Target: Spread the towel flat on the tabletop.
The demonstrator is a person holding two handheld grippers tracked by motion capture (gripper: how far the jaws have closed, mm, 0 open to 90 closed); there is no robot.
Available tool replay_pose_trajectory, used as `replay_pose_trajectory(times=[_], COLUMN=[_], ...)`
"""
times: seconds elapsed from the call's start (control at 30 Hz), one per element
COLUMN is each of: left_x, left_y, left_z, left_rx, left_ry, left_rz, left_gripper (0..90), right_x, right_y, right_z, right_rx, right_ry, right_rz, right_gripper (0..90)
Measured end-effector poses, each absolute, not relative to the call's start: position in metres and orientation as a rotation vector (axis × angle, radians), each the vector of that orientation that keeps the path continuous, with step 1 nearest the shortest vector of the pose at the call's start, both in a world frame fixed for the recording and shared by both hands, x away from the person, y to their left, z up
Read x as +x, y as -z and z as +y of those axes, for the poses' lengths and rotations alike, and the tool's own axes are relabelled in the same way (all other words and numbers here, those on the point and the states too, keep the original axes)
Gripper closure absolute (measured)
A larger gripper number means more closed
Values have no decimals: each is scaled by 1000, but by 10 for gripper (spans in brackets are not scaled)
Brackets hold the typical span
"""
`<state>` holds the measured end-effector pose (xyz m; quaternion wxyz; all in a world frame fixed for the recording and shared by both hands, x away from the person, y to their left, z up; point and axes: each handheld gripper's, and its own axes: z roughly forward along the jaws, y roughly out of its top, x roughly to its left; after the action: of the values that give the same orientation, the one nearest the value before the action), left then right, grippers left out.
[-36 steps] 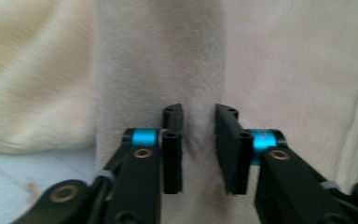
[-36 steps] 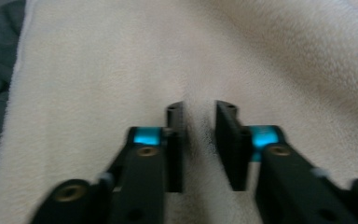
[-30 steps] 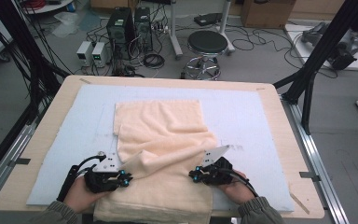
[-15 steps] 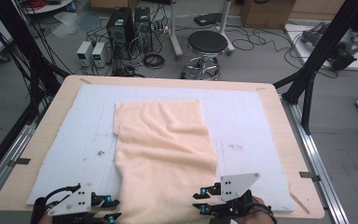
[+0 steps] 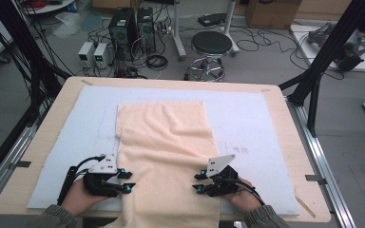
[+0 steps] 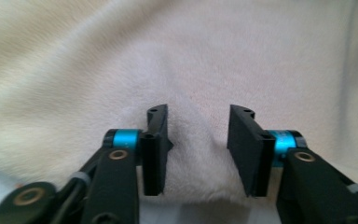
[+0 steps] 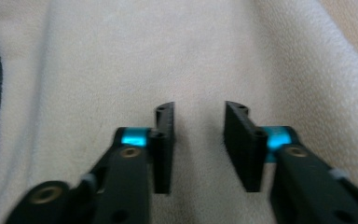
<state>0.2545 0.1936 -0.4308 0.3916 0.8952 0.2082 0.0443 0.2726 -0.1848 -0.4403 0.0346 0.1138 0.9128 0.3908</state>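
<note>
Both tools sit at the near edge of the counter (image 5: 47,123) with us, left tool (image 5: 126,180) at the towel's left border and right tool (image 5: 197,183) at its right. Their jaws have just been opening and stand apart, nothing clamped, just fuzzy cloth under them. So we reckon a fresh grab is coming. The peach towel (image 5: 164,142) runs from the near edge, where it hangs over, up the middle, one layer lapped over another farther back. Folding looks partway done, more to go.
</note>
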Motion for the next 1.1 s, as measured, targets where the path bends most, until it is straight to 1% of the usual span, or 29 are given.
replay_pose_trajectory(times=[0.03,0.07,0.1,0.13,0.17,0.27,0.4,0.43,0.47,0.53,0.6,0.73,0.9,0.97,1.07,1.1], left_x=[254,252,251,249,247,234,200,194,187,178,181,202,235,243,249,248], left_y=[433,434,433,431,429,419,396,392,387,380,380,392,417,424,432,434], left_z=[191,190,190,190,191,200,218,221,224,231,235,234,227,228,230,230], left_rx=[2290,2281,2294,2290,2283,2249,2172,2166,2149,2126,2119,2124,2221,2256,2282,2266], left_ry=[-118,-136,-134,-146,-158,-156,-138,-142,-147,-154,-172,-184,-213,-191,-163,-169], left_rz=[516,515,510,521,523,518,481,465,456,449,474,533,595,607,613,613], left_gripper=[696,739,787,816,831,839,834,822,792,699,625,616,578,548,538,535], right_x=[273,274,274,274,273,267,244,237,232,221,221,243,278,282,283,282], right_y=[440,441,441,441,440,434,415,409,405,392,384,386,415,422,429,430], right_z=[-185,-185,-185,-184,-184,-184,-186,-187,-187,-189,-191,-195,-207,-212,-225,-227], right_rx=[350,355,353,345,339,325,261,231,205,176,179,260,376,407,435,428], right_ry=[-1213,-1222,-1228,-1228,-1221,-1244,-1375,-1408,-1439,-1513,-1486,-1375,-1217,-1204,-1227,-1239], right_rz=[2808,2819,2829,2830,2831,2831,2800,2792,2782,2743,2698,2677,2713,2740,2769,2779], right_gripper=[743,786,818,843,856,860,857,847,818,753,696,648,593,580,557,551])
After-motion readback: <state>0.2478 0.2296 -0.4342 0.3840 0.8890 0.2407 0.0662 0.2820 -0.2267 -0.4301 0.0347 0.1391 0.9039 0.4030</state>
